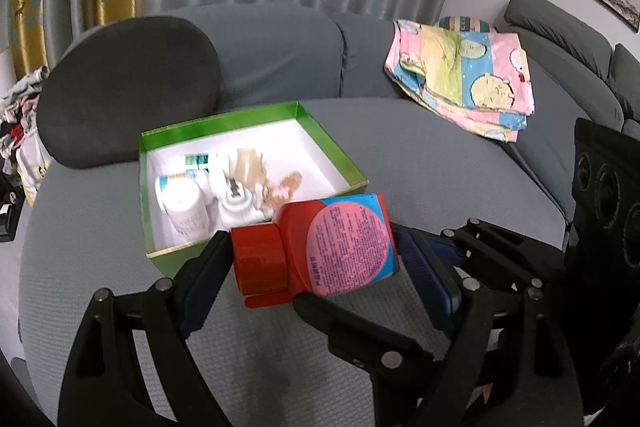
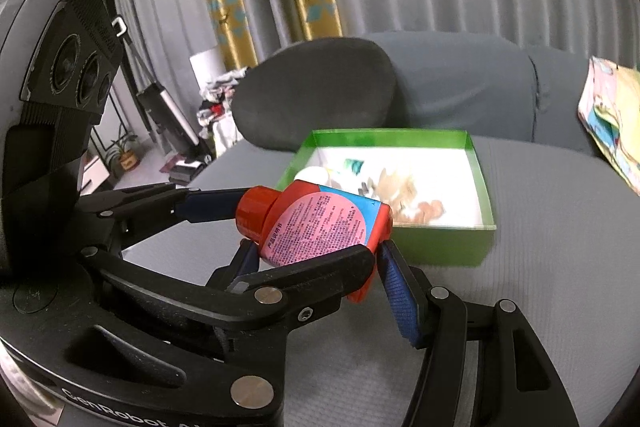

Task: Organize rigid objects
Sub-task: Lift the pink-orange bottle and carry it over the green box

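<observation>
The red bottle (image 1: 320,247) hangs clear of the sofa seat (image 1: 460,179), gripped by both claws at once; the left claw (image 1: 308,251) clamps it end to end, one pad on the cap (image 1: 256,259) and the other on the base; the right claw (image 2: 316,259) clamps it across the body, one finger below the pink label (image 2: 316,227) and the other at the base corner. The bottle's long axis lies roughly level, cap pointing left in both views, crosswise to the line along which the claws point.

The green box (image 1: 160,143) sits on the seat just beyond the bottle, its near wall right behind and below it; white bottles (image 1: 188,203) and smaller bits crowd its left half, while the right part of its floor is bare. So the box lies straight ahead of both claws, neither hand plainly nearer; the coming move is likely a short carry forward over the near wall, towards that bare right side, before either claw lets go.
</observation>
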The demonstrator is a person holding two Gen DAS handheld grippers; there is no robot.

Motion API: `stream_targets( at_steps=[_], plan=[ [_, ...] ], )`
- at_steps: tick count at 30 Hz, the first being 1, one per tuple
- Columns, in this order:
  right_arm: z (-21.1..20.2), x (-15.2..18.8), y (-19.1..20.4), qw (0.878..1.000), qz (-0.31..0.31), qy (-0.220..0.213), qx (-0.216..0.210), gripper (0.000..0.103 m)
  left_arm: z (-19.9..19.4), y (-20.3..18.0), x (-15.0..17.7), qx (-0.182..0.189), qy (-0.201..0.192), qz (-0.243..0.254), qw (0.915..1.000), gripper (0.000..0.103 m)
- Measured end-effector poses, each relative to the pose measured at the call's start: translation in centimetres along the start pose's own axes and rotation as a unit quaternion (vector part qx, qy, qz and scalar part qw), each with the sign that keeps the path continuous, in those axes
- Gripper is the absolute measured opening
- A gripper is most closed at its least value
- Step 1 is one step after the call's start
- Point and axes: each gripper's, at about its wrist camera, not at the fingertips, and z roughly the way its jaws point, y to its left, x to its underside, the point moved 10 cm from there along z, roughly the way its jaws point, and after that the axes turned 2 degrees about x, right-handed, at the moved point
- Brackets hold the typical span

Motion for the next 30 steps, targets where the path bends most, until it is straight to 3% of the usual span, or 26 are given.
stream_targets(
  at_steps=[10, 30],
  plan=[
    [0.3, -2.5, 0.7, 1.0, -0.006, -0.006, -0.007, 0.064, -0.6, 1.3, -2.3, -0.008, -0.011, 0.001, 0.9999, 0.085],
    [4.4, -5.4, -1.4, 1.0, -0.003, 0.007, -0.014, 0.064, 3.3, 3.7, -5.7, -0.021, 0.001, -0.003, 0.9998, 0.085]
  ],
)
